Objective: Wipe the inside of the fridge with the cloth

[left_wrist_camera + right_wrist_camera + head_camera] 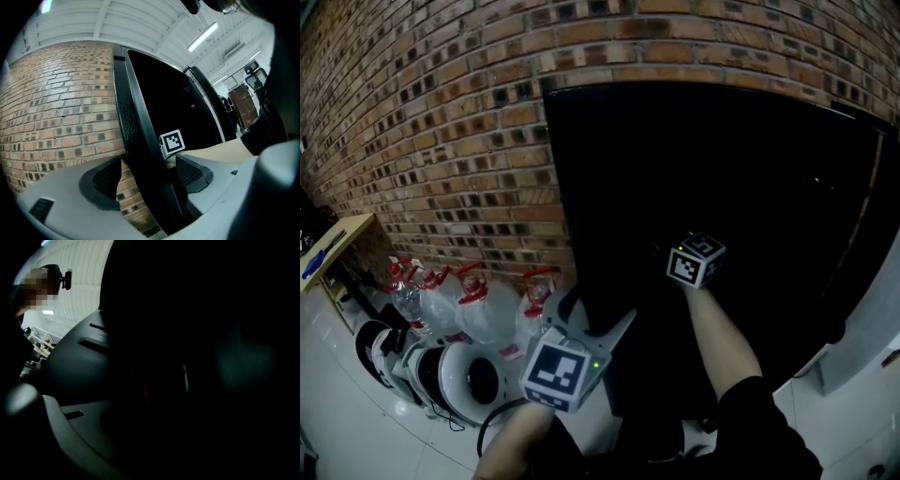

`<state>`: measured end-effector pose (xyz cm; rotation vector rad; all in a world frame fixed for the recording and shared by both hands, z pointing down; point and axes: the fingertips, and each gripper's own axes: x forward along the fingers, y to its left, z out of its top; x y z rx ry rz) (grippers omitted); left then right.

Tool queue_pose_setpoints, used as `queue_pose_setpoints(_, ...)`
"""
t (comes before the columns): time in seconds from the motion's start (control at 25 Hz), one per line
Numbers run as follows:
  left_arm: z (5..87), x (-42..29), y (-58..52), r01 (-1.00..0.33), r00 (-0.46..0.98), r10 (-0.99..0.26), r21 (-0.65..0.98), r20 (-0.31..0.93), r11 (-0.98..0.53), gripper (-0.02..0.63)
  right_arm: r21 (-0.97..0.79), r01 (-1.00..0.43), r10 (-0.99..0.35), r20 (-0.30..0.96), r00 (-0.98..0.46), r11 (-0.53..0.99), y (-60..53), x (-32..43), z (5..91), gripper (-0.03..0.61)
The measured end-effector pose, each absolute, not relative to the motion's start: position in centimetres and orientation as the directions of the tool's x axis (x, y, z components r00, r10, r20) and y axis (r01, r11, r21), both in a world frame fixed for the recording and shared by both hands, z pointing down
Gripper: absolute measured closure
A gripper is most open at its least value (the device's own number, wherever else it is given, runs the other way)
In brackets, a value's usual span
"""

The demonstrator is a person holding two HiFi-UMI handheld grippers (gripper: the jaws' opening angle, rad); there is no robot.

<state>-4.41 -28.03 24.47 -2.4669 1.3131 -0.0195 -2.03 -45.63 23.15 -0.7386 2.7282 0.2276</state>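
Observation:
The black fridge (722,178) stands against a brick wall, and its front is one dark expanse. My left gripper (598,314) is at the fridge's left edge. In the left gripper view its jaws (147,176) straddle that thin black edge (140,136). Brick shows in a gap beside the left pad (105,180), so the pads do not clamp. My right gripper, seen by its marker cube (696,260), reaches into the dark, and its jaws are hidden there. The right gripper view is nearly black, showing only one grey finger (79,366). No cloth shows in any view.
Several clear water bottles with red handles (487,314) stand on the floor left of the fridge, with round white appliances (459,375) in front of them. A wooden table (337,234) is at the far left. A white panel (862,342) shows at the fridge's right.

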Motion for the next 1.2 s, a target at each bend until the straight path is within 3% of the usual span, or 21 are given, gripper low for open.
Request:
queue_pose_setpoints(0.4, 24.7, -4.5, -27.6, -0.793, 0.6, -0.778, -0.263, -0.185, -0.549, 0.246, -0.099, -0.612, -0.608, -0.318, -0.728, 0.785, -51.7, -1.0, 24.1, 0.48)
queue_pose_setpoints(0.64, 20.9, -5.7, -26.8, -0.816, 0.575, -0.772, -0.263, -0.272, -0.515, 0.247, -0.059, -0.675, -0.667, -0.242, -0.705, 0.735, -52.0, -0.9, 24.9, 0.48)
queue_pose_setpoints(0.88, 18.1, -5.8, -27.3, -0.812, 0.583, -0.764, -0.238, -0.276, -0.533, 0.261, -0.061, -0.599, -0.581, -0.34, -0.739, 0.798, -45.1, 1.2, 25.7, 0.48)
queue_pose_setpoints(1.0, 17.5, -5.5, -27.2, -0.821, 0.57, -0.768, -0.229, -0.292, -0.523, 0.31, -0.069, -0.55, -0.536, -0.355, -0.766, 0.832, -41.0, 1.9, 27.6, 0.48)
queue_pose_setpoints(1.2, 17.7, -6.0, -27.5, -0.857, 0.515, -0.795, -0.158, -0.322, -0.491, 0.351, -0.031, -0.372, -0.35, -0.416, -0.839, 0.928, -32.7, 1.5, 29.6, 0.48)
